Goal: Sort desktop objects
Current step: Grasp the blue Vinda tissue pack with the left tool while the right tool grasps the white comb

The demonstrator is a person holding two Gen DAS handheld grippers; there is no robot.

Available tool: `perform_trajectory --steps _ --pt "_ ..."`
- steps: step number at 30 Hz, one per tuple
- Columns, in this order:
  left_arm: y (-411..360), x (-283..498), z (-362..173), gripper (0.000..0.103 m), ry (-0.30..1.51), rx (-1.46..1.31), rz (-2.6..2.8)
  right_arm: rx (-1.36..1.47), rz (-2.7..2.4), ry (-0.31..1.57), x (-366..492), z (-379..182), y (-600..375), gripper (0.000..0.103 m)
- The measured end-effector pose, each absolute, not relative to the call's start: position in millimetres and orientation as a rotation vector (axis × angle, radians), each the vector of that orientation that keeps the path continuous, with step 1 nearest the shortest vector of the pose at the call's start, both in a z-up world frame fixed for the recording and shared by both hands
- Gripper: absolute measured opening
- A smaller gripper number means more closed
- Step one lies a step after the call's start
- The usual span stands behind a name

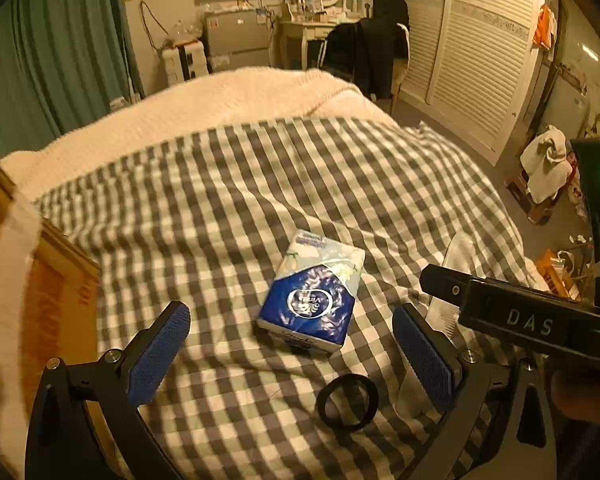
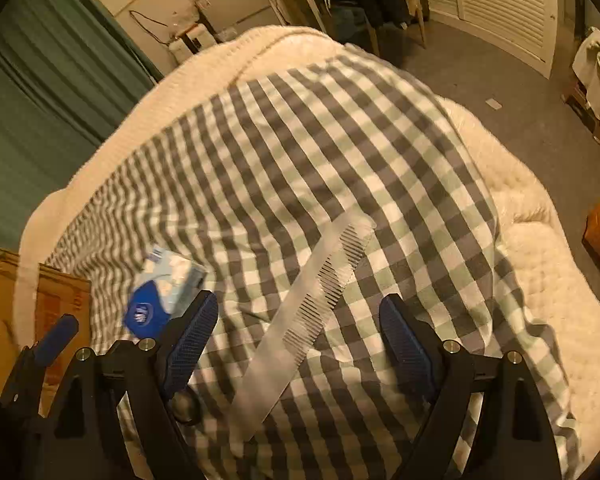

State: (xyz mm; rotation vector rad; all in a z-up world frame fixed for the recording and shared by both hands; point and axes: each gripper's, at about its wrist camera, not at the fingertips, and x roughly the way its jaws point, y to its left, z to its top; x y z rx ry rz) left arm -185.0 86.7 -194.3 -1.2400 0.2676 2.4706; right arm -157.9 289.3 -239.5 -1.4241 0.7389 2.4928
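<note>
A blue and white tissue pack [image 1: 312,296] lies on the grey checked cloth [image 1: 260,180], just ahead of my left gripper [image 1: 292,316], which is open with nothing touching its blue pads. A black ring [image 1: 347,402] lies nearer, between those fingers. In the right wrist view a pale translucent comb [image 2: 312,308] lies slantwise on the cloth [image 2: 340,160], between the fingers of my right gripper [image 2: 300,302]. That gripper is open and its pads stand clear of the comb. The tissue pack [image 2: 164,292] sits to its left, and the ring [image 2: 186,406] is half hidden behind the left finger.
A brown cardboard box [image 1: 60,300] stands at the cloth's left edge, also seen as the box [image 2: 40,300]. A cream blanket [image 1: 220,96] lies beyond the cloth. The right tool's black body [image 1: 520,316] crosses the left view at right. Furniture and floor clutter lie beyond the bed.
</note>
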Motion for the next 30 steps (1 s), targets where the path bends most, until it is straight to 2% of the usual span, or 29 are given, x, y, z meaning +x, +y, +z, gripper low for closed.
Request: perform_trajectory --steps 6,8,9,10,12,23,30 --pt "90.9 -195.9 -228.1 0.103 0.262 -1.323 2.447 -1.452 2.461 0.597 -164.3 -251.7 276.6 0.082" --pt "94.1 -196.9 -237.4 0.094 0.277 -1.350 2.431 -1.455 2.460 0.530 -162.6 -252.6 273.0 0.079" --pt "95.4 -196.7 -239.1 0.086 0.292 -1.355 2.431 -1.455 2.455 0.510 -162.0 -252.5 272.0 0.074" --pt "97.4 -194.7 -238.5 0.073 0.305 -1.346 2.428 -1.453 2.448 0.496 -160.6 -251.8 271.9 0.071" --pt "99.1 -192.7 -236.5 0.058 0.301 -1.336 2.405 -1.443 2.444 0.487 -157.8 -249.5 273.7 0.057" --pt "84.4 -174.4 -205.0 0.054 0.290 -1.269 2.446 -1.368 2.484 0.612 -144.9 -230.8 299.8 0.008" --pt "71.1 -159.7 -166.5 0.054 0.231 -1.196 2.485 -1.287 2.531 0.653 -131.2 -205.9 303.0 0.005"
